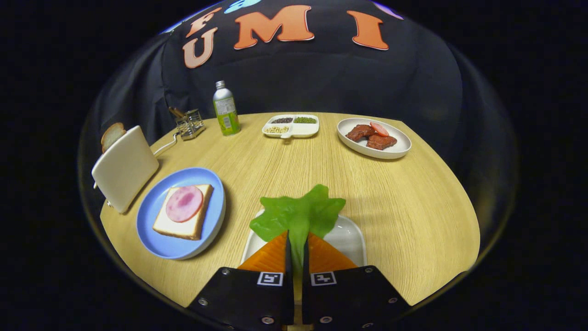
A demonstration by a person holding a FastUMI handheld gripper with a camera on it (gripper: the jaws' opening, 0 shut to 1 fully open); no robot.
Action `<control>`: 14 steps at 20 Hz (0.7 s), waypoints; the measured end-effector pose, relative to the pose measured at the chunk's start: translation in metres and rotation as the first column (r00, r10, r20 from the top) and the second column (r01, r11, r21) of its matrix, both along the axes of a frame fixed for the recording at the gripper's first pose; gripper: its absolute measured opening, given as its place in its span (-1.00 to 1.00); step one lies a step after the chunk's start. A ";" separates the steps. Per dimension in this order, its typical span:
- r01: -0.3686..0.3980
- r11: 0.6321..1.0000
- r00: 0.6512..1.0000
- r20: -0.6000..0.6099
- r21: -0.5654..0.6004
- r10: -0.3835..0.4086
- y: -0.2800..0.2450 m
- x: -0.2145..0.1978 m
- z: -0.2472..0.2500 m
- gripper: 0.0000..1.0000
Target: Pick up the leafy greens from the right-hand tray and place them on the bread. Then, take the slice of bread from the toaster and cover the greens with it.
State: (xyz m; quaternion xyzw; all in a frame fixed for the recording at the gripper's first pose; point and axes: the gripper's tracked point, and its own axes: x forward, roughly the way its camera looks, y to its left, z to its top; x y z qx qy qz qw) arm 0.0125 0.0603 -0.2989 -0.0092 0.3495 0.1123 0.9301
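Leafy greens [297,214] pinched by the stem between the tool [296,246] fingers, both pressing on it, leaf fanning out ahead over the white tray [351,236]. Target bread [183,227] with ham slice [184,203] sits on the blue plate [151,216], off to the left of the tool and slightly ahead. Judgement: next move is a carry leftward over the desk [285,161]. Toaster [125,168] with second slice [111,135] beyond the plate, left.
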 end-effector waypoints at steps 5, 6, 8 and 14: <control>-0.034 0.999 0.997 0.065 -0.005 0.035 0.014 0.004 0.037 -0.85; -0.048 0.999 0.996 0.075 -0.004 0.049 0.020 0.004 0.044 -0.85; -0.076 0.997 0.992 0.097 -0.004 0.076 0.034 0.004 0.060 -0.84; -0.130 0.991 0.981 0.148 0.027 0.124 0.075 0.003 0.095 -0.85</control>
